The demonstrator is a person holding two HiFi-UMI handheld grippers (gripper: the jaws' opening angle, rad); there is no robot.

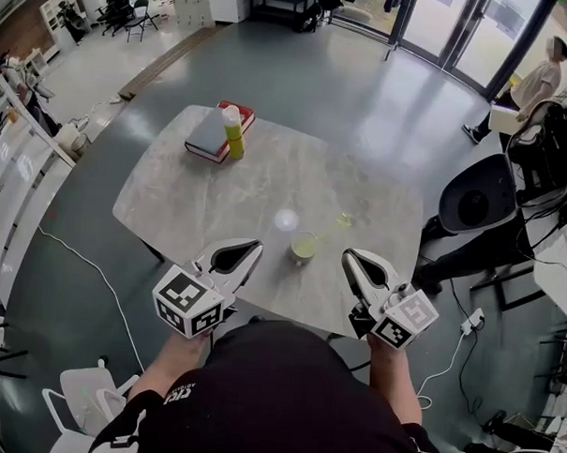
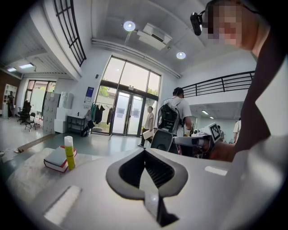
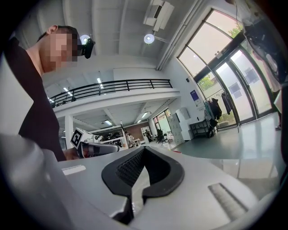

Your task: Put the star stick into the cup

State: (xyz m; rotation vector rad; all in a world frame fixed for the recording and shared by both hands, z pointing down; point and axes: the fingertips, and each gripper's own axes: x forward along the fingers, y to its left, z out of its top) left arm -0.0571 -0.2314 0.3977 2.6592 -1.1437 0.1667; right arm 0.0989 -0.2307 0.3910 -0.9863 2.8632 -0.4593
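The small metal cup stood near the 5 o'clock edge of the grey marbled table. The pale yellow-green star stick sat in it, leaning toward 2 o'clock. The left gripper hung at the cup's 9 o'clock and the right gripper at its 3 o'clock. Both had their fingers pressed together on nothing. A yellow-green bottle stood on stacked books at the table's 11 o'clock.

- My left gripper and right gripper: white, black pads, black-and-white square markers.
- Table: pale grey, marbled.
- Book: grey, red edges.
- Bottle: yellow-green, white cap.
- Star stick: pale yellow-green.
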